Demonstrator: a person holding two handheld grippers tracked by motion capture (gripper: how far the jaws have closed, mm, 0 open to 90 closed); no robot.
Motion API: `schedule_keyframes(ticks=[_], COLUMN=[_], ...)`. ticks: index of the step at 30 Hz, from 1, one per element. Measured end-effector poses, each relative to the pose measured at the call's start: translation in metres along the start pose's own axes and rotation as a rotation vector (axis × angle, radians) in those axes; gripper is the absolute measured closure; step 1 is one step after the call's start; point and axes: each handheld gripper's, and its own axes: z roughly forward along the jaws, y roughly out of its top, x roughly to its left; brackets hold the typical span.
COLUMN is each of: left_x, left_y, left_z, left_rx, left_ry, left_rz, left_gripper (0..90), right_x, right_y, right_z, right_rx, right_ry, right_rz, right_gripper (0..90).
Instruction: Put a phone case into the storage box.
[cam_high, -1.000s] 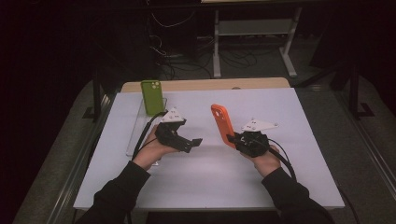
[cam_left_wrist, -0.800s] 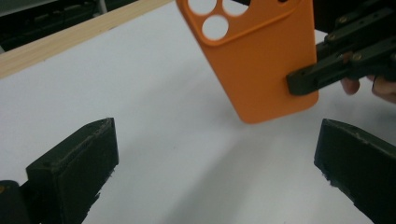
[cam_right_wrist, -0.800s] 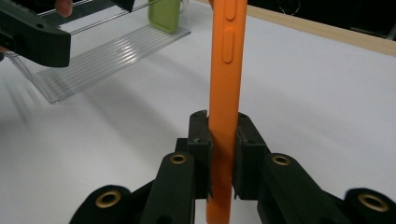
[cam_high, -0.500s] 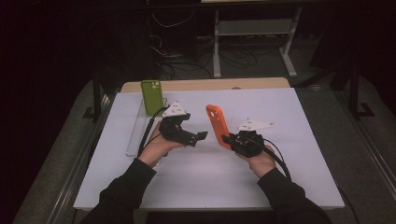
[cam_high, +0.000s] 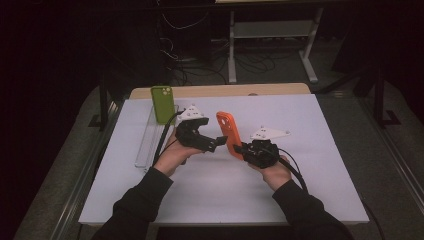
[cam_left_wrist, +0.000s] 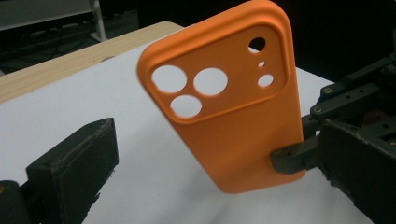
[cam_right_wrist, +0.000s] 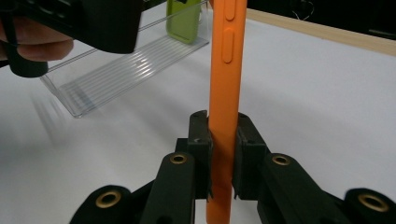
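Note:
An orange phone case (cam_high: 226, 131) stands upright above the white table, back and camera holes (cam_left_wrist: 219, 107) facing my left gripper. My right gripper (cam_high: 241, 149) is shut on its lower edge, the jaws pressed to both sides of the case (cam_right_wrist: 223, 93). Just left of the case, my left gripper (cam_high: 217, 144) is open; in the left gripper view (cam_left_wrist: 215, 144) its jaws stand wide on either side of the case without touching it. A green phone case (cam_high: 162, 103) stands upright in a clear rack (cam_high: 149, 142) at the left.
The clear rack (cam_right_wrist: 126, 67) with the green case (cam_right_wrist: 184, 18) lies behind the left hand (cam_right_wrist: 37, 49). A wooden strip (cam_high: 220, 90) runs along the white table's far edge. Dark floor, cables and a metal frame lie beyond.
My left gripper has moved right and closer to the orange case. My right gripper has shifted left with the case still in it.

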Motion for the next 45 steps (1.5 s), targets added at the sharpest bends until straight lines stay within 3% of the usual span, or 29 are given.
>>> schedule_keyframes(ticks=[10, 12, 14, 23, 36, 39, 41, 45], left_x=[-0.002, -0.001, -0.003, -0.003, -0.005, -0.007, -0.008, -0.007], left_y=[-0.002, -0.002, -0.003, -0.003, -0.005, -0.004, -0.004, -0.004], left_z=[0.006, 0.007, 0.008, 0.008, 0.006, 0.006, 0.007, 0.007], left_rx=[-0.01, -0.013, -0.02, -0.037, -0.05, -0.043, -0.044, -0.041], left_ry=[-0.002, -0.014, -0.016, -0.009, -0.014, 0.01, 0.009, 0.013], left_rz=[-0.015, -0.002, -0.022, -0.044, -0.031, 0.005, -0.006, -0.01], left_gripper=[0.0, 0.0, 0.0, 1.3, 11.1, 12.1, 12.5, 12.9], right_x=[0.013, 0.015, 0.018, 0.022, 0.025, 0.024, 0.023, 0.018], right_y=[0.002, 0.002, 0.002, 0.001, -0.002, -0.001, -0.001, 0.0], right_z=[0.005, 0.006, 0.007, 0.01, 0.015, 0.015, 0.013, 0.01], right_rx=[-0.012, -0.012, -0.014, -0.005, 0.026, 0.028, 0.023, 0.042], right_ry=[0.044, 0.049, 0.058, 0.052, 0.045, 0.053, 0.057, 0.071], right_rz=[-0.016, -0.027, -0.02, -0.04, -0.069, -0.063, -0.055, -0.032], right_gripper=[78.3, 78.3, 78.3, 78.3, 77.5, 69.6, 67.5, 49.5])
